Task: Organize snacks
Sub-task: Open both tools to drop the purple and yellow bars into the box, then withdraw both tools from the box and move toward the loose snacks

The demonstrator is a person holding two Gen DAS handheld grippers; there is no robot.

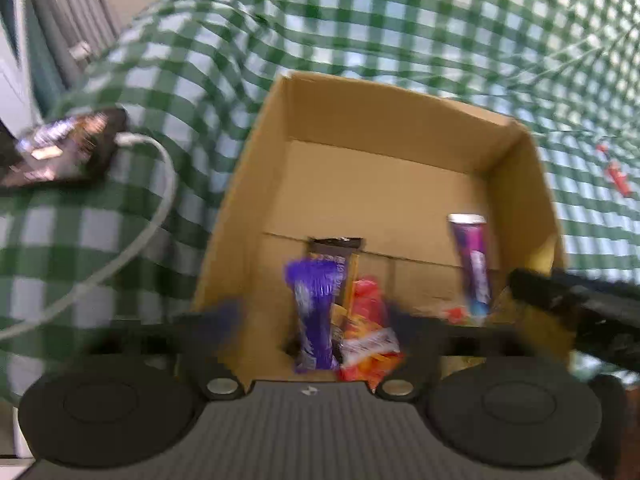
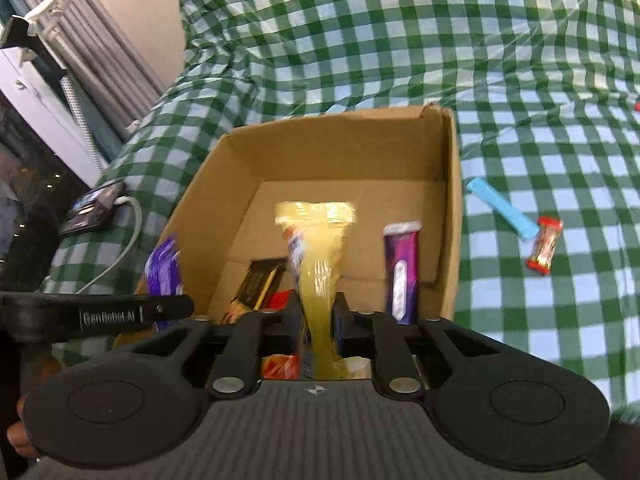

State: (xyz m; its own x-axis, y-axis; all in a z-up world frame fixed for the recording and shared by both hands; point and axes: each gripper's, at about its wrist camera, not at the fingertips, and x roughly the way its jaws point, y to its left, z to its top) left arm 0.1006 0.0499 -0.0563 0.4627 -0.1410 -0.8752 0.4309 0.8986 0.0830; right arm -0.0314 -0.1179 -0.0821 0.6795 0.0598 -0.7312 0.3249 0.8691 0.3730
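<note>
yellow packet (image 2: 318, 280) sits clamped in right gripper (image 2: 318, 320); left gripper (image 1: 316, 320) spread wide over box (image 1: 384, 120).

Box (image 2: 451, 208) rear bare — snacks (image 2: 401, 272) crowding front.

Your surface: green-white checked cloth (image 2: 400, 40), wrinkled, creased, draped over soft mound rising at rear. Glare streaks on cloth (image 1: 580, 60) at right. Beige wall (image 2: 132, 4) behind, upper left. Grey pleated curtain (image 2: 96, 52) hangs beside wall; white rack (image 2: 56, 4) stands before it. White cabinet (image 2: 36, 108) at far left, dark area with small lights below. Phone (image 2: 92, 208) lies on cloth at left edge, white cable (image 1: 156, 216) plugged in, curving toward you. Left view blurred throughout.
</note>
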